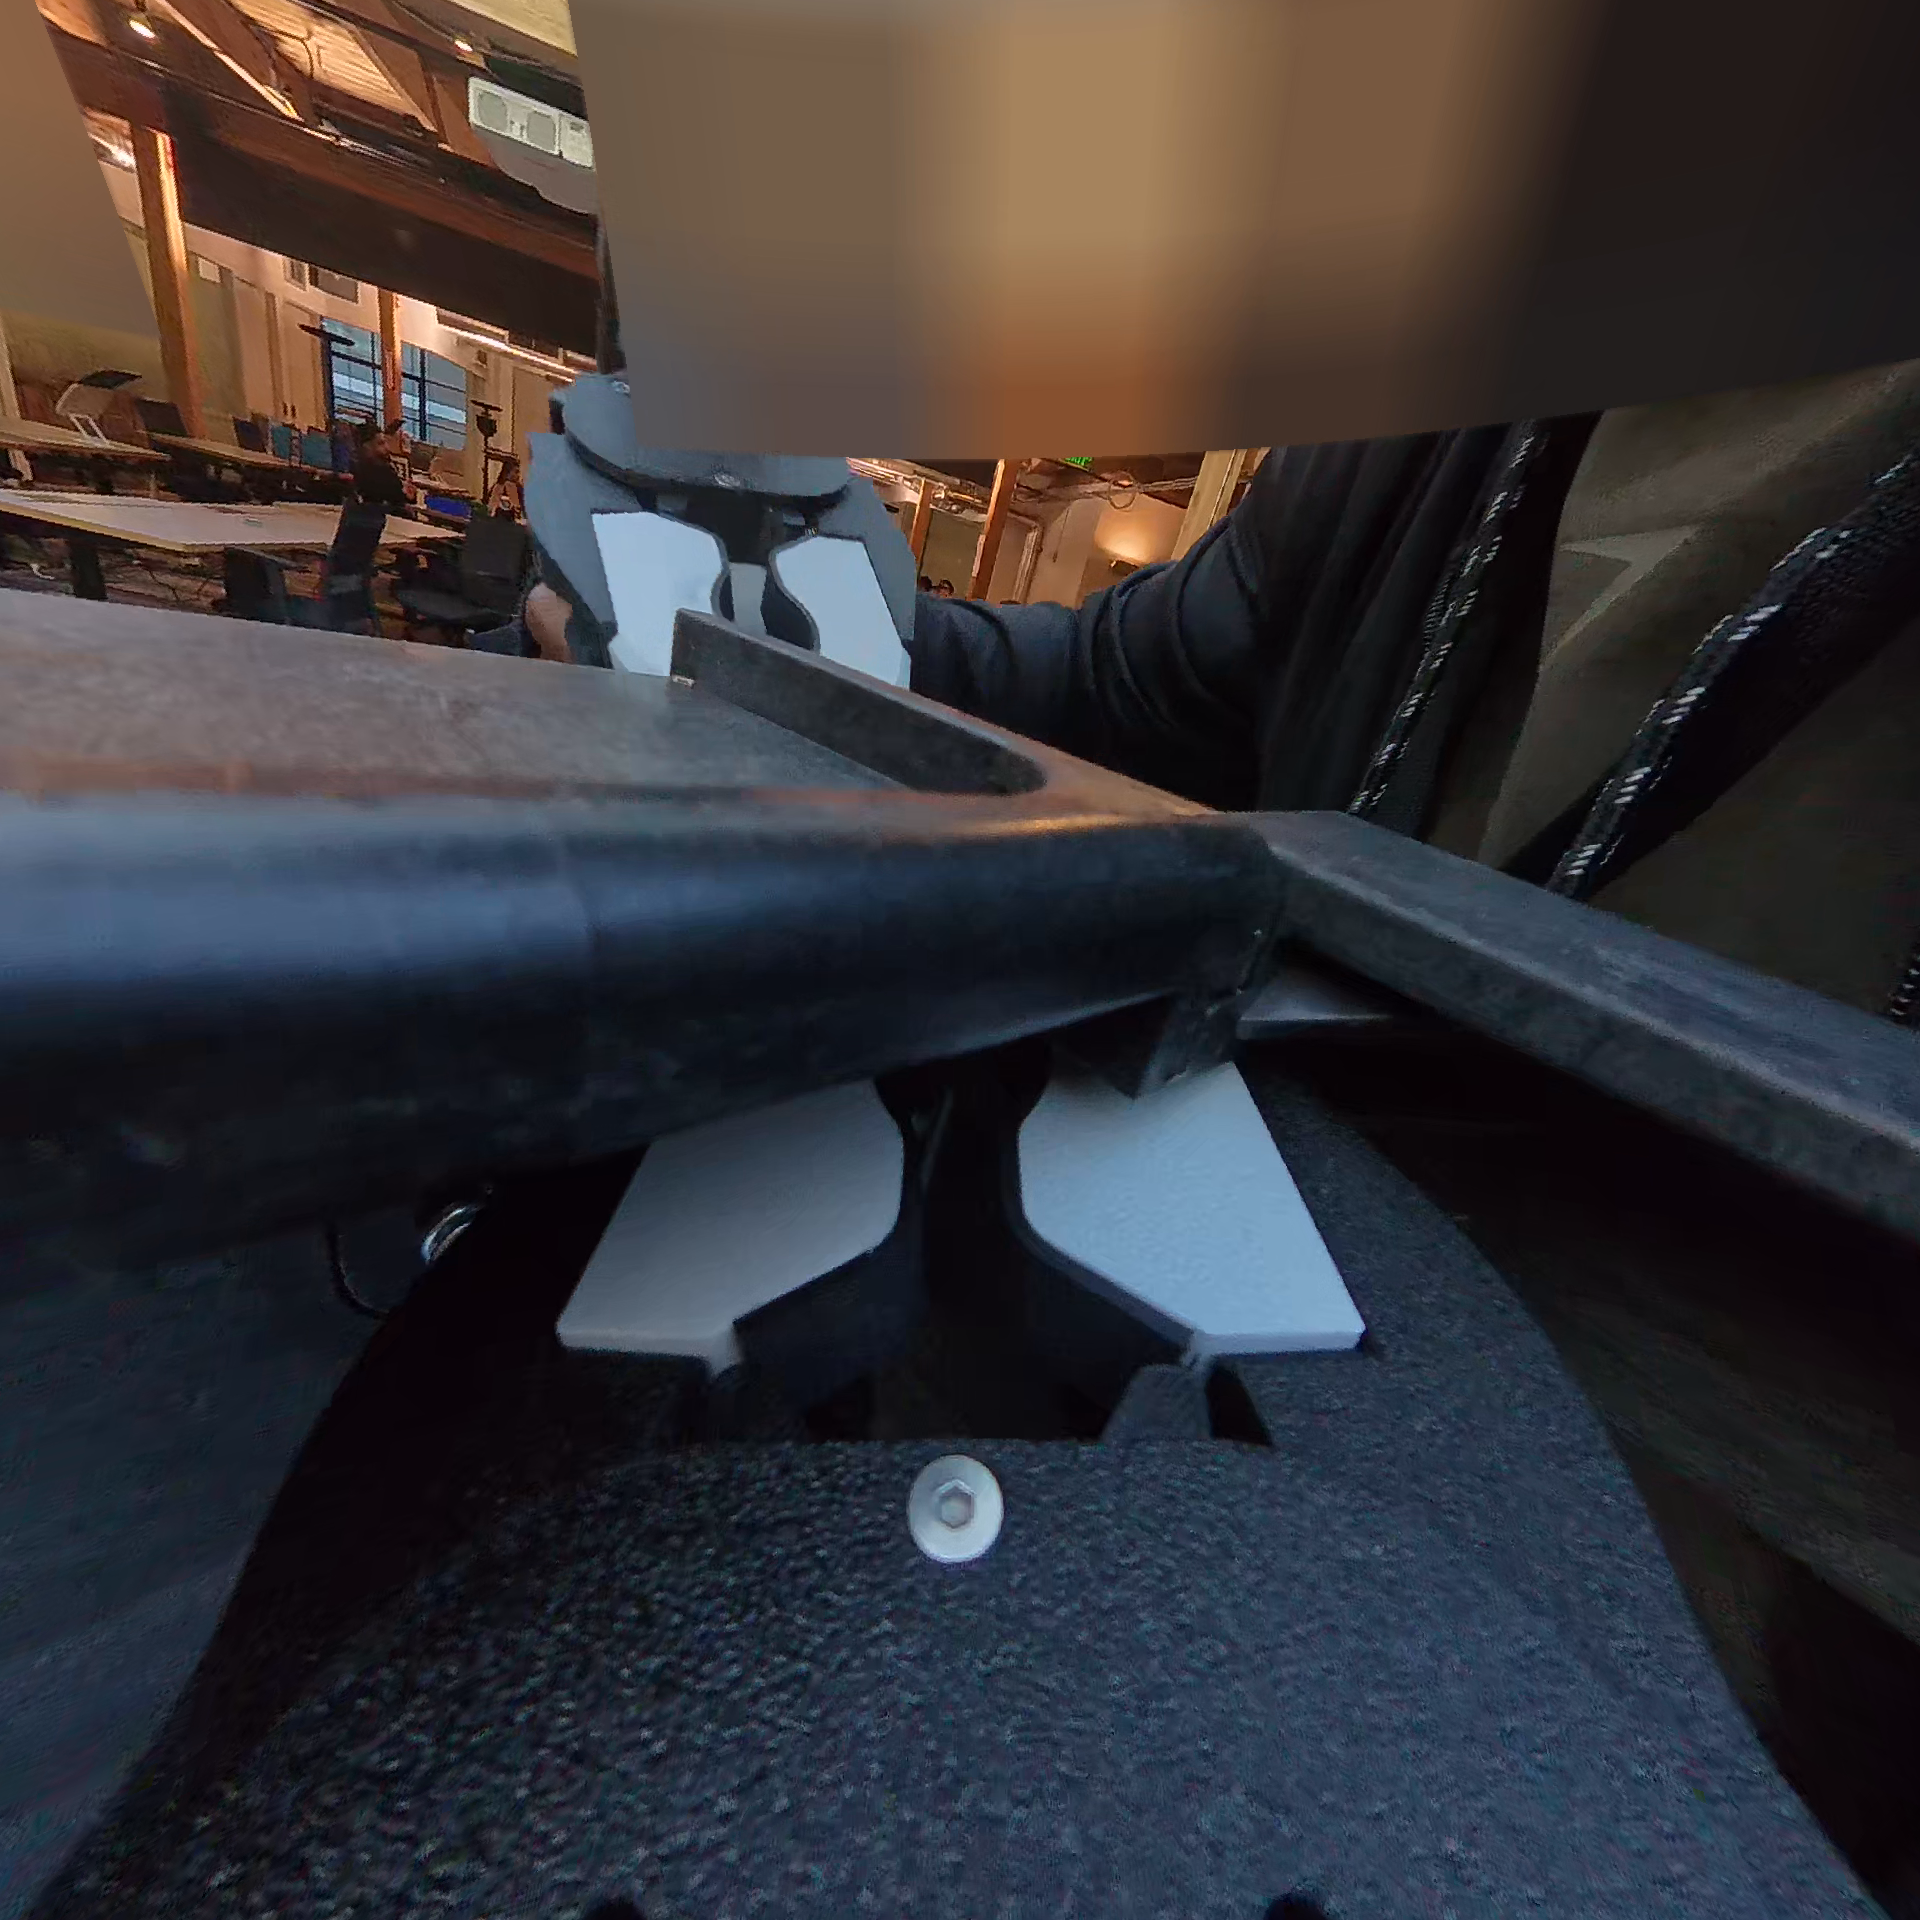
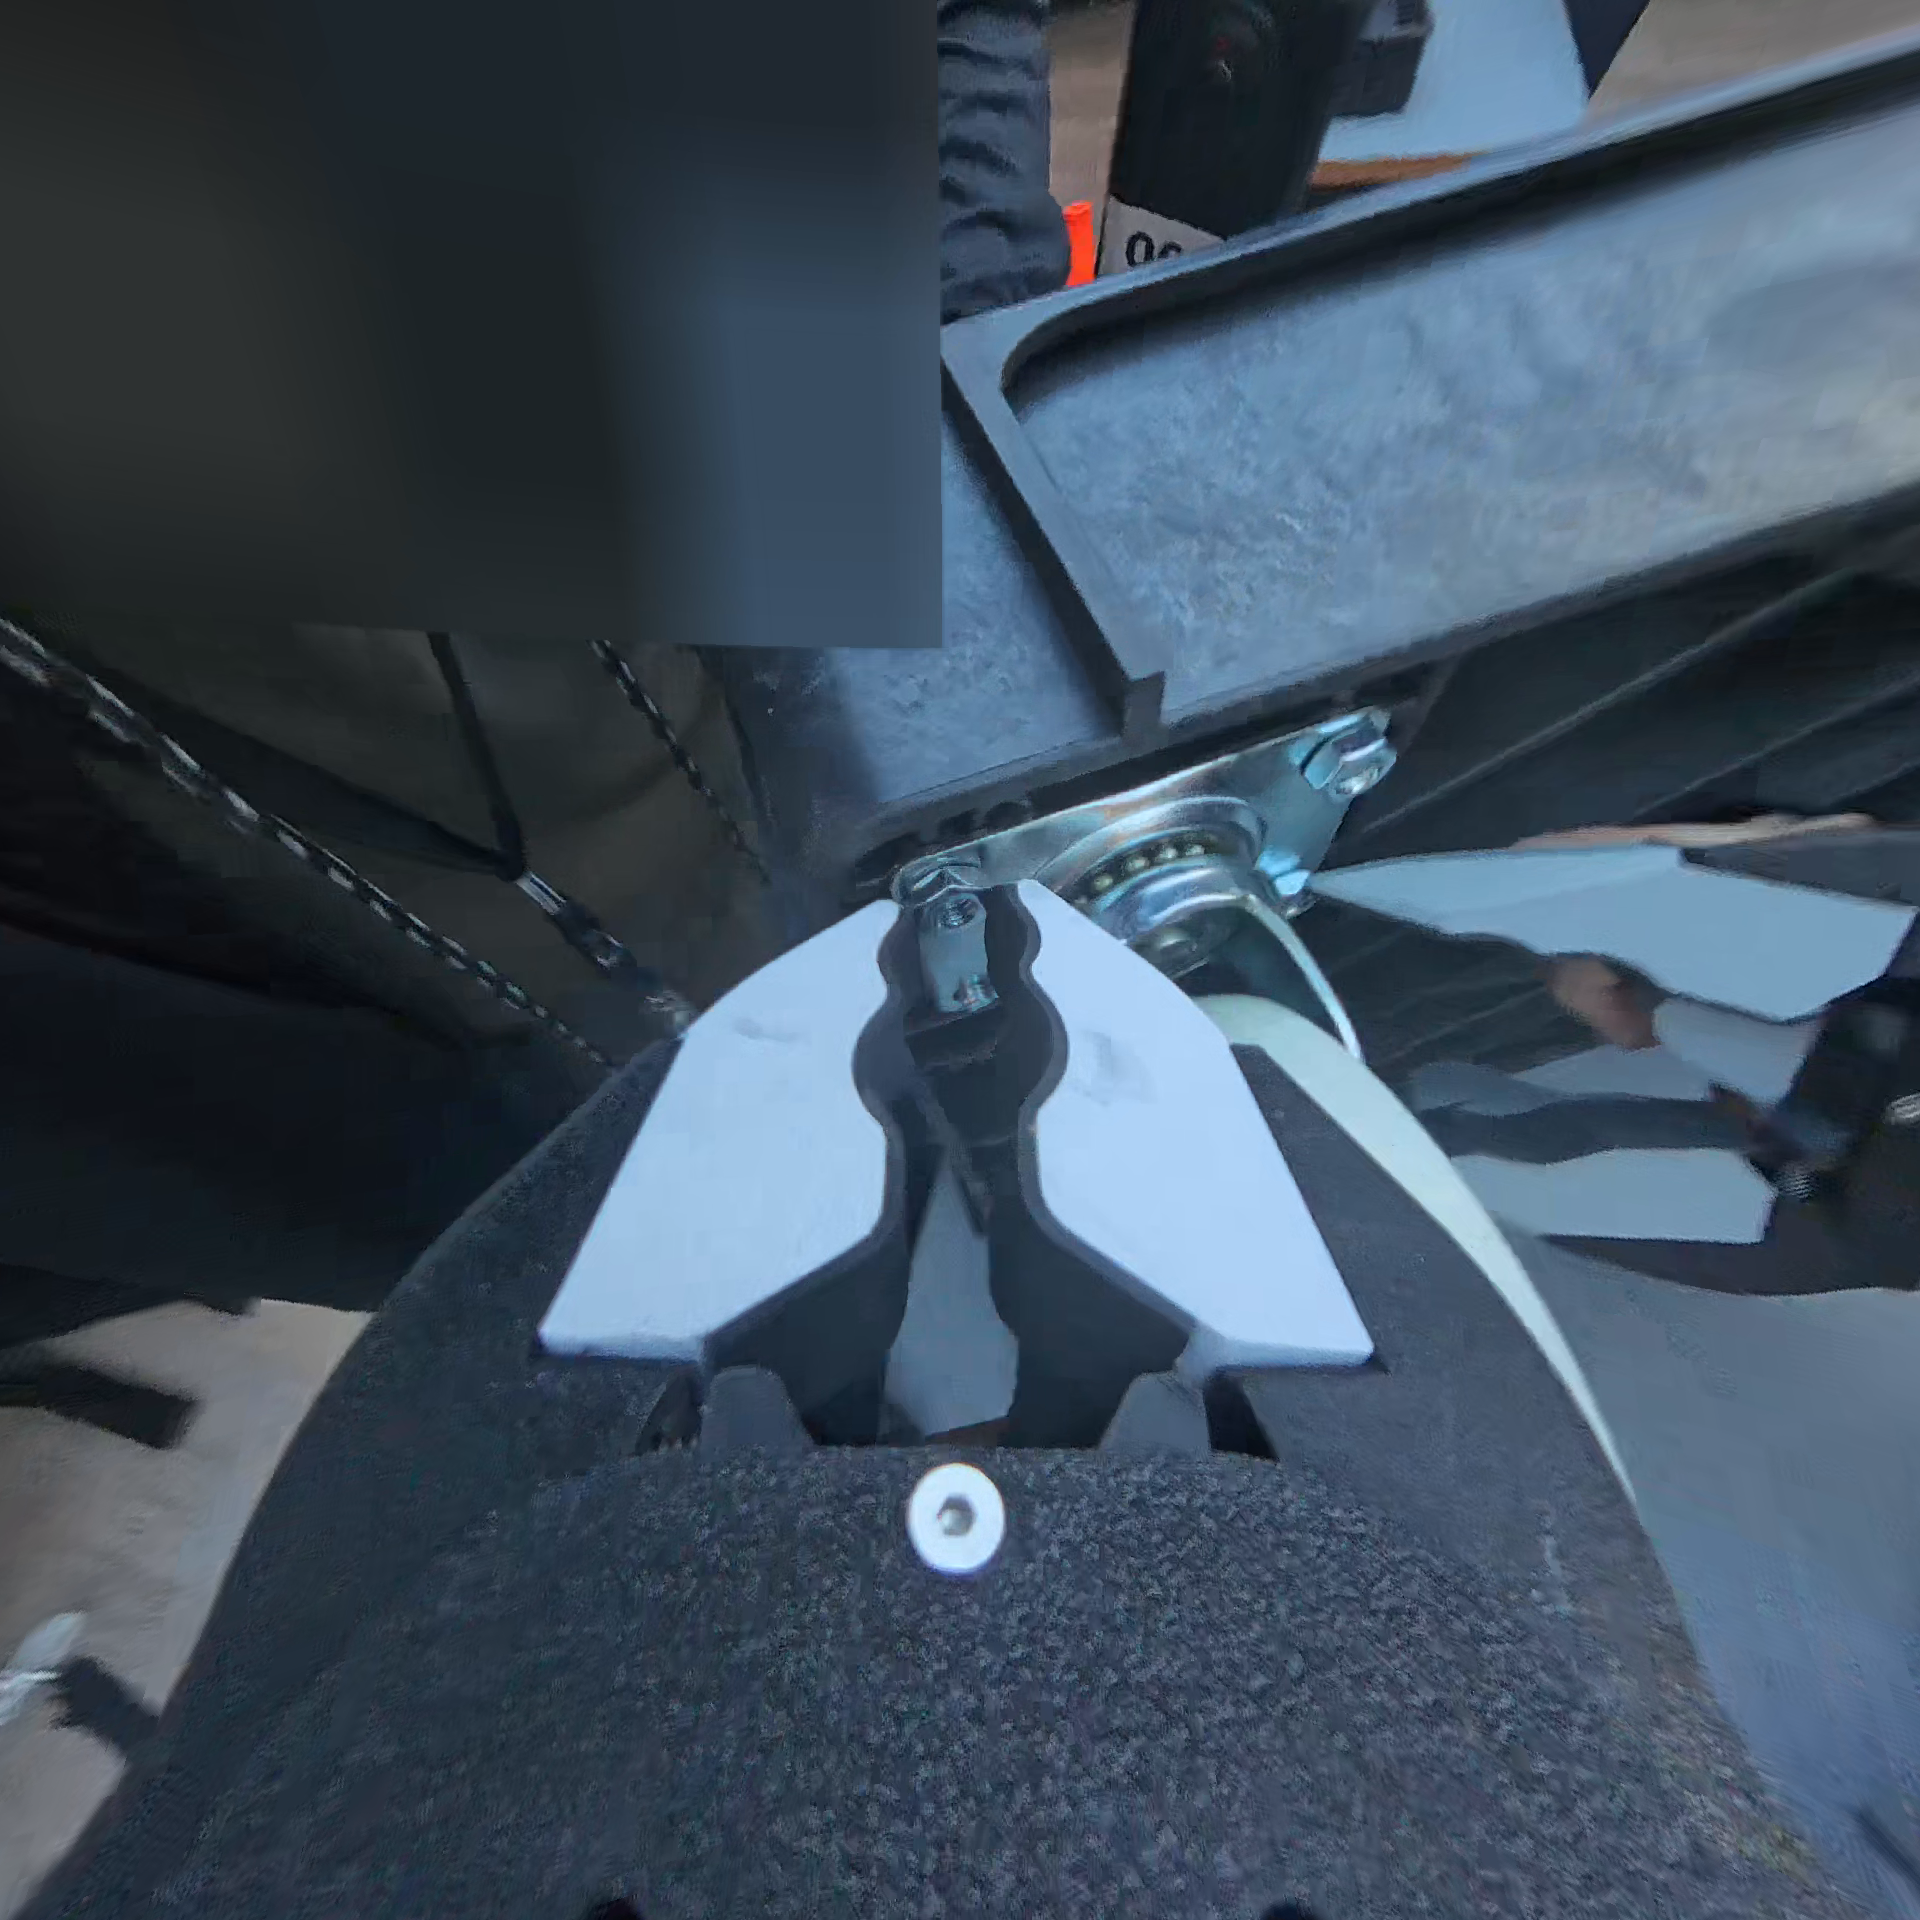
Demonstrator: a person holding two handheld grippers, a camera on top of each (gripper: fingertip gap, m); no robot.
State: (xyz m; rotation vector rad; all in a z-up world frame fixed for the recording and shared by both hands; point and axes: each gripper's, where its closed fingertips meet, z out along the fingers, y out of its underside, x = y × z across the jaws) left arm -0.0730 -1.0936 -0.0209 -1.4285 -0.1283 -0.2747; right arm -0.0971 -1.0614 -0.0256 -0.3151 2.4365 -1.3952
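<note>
The left gripper point(image 1: 961, 1081) is reaching under the rim of a big black plastic cart point(image 1: 644, 935). The rim is hiding its tips, so nobody can tell whether they are gripping. The right gripper point(image 2: 961, 914) is almost closed, pinching a small silver bolt point(image 2: 956, 956) at the corner of a shiny wheel plate point(image 2: 1195, 821). A pale wheel point(image 2: 1382, 1132) is sitting just right of it. A person's dark sleeve point(image 1: 1122, 644) is showing beyond the cart.

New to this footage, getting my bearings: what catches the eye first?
A shiny metal wheel plate sits under a black cart, mid-frame in the right wrist view, with the tips of the right gripper flanking a bolt. In the left wrist view, the cart's rim hides the tips of the left gripper.
</note>
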